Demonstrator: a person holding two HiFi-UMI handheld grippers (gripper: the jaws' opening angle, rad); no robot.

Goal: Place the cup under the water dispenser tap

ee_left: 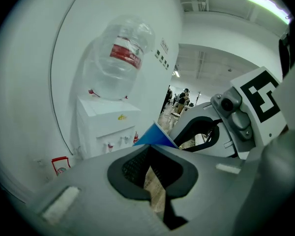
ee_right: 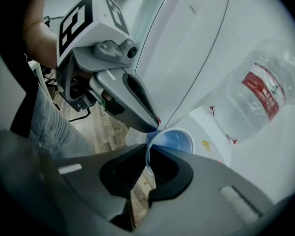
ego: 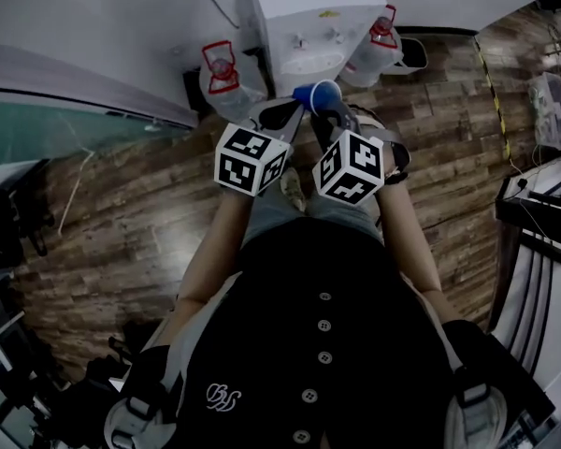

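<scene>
A blue cup [ego: 318, 94] hangs in the air just in front of the white water dispenser [ego: 309, 17], below its taps [ego: 316, 37]. Both grippers meet at it. My left gripper [ego: 294, 108] is shut on the cup's left rim; in the left gripper view a blue wedge of the cup [ee_left: 155, 137] sticks out from the jaw tips [ee_left: 152, 149]. My right gripper [ego: 329, 110] is shut on the near rim, and the right gripper view looks into the cup's [ee_right: 174, 140] open mouth above its jaws [ee_right: 150, 154]. The cup tilts slightly.
A big clear water bottle [ee_left: 119, 58] sits upside down on the dispenser [ee_left: 108, 122]. Two more bottles stand on the wooden floor, one [ego: 226, 78] left and one [ego: 379, 45] right of it. A curved white wall [ego: 93, 26] runs behind.
</scene>
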